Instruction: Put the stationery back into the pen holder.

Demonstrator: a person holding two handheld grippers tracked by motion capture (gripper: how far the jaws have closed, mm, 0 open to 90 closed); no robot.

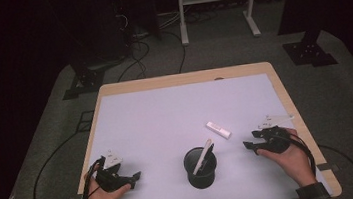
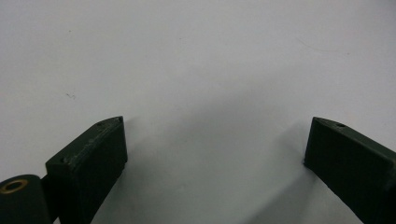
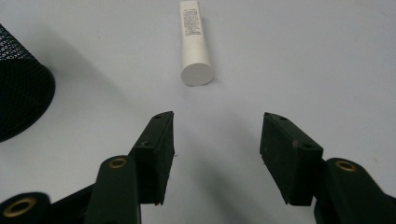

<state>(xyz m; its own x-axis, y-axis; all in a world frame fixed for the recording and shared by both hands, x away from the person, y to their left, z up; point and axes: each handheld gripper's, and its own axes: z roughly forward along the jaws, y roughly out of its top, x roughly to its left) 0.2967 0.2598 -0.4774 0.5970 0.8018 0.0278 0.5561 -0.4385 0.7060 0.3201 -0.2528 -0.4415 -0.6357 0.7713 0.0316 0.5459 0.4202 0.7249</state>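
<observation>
A: Where is the small white plastic tube (image 3: 195,44)?
B: Flat on the white-covered desk (image 1: 156,117), ahead of the right gripper (image 3: 217,140), apart from its parted, empty jaws, near the black mesh cup (image 1: 201,169).
A: And the left gripper (image 2: 215,149)?
B: Wide apart, empty.

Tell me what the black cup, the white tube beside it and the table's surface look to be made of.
Black cup: most likely metal wire mesh, matte; the right gripper view shows a fine woven grid on its wall.
White tube: probably plastic, smooth and slightly glossy, with small printed text and a flat round cap.
Table: a pale matte sheet, perhaps paper or laminate, over a light wood-look border.
</observation>
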